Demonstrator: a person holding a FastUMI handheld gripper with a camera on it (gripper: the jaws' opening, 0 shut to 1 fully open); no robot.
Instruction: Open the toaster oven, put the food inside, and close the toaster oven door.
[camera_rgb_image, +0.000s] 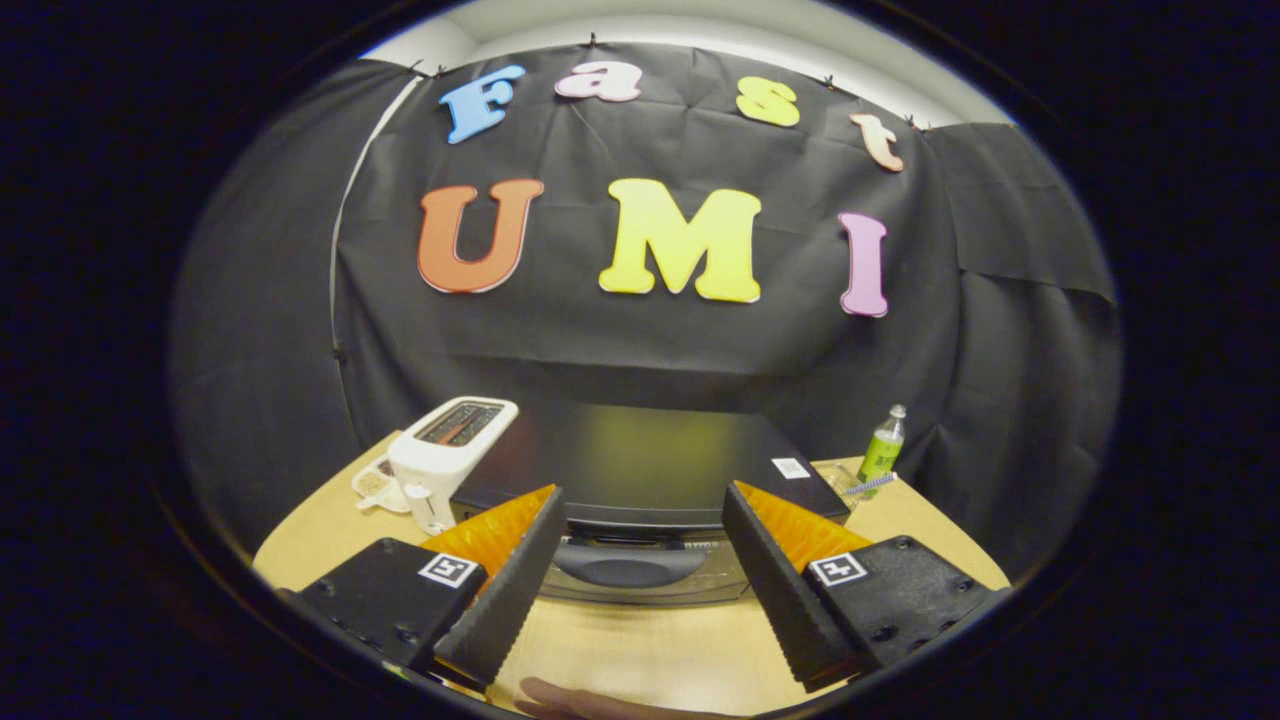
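Note:
A black toaster oven sits on the wooden table, seen from above and in front. Its door is closed, and the curved door handle lies just ahead of the fingers, between them. My gripper hovers above the handle, open, with nothing between its fingers. The left fingertip and the right fingertip frame the oven's front edge. No food can be made out.
A white slot toaster stands left of the oven, with a small clear tray beside it. A green bottle stands at the oven's right rear. Part of a hand shows at the table's near edge.

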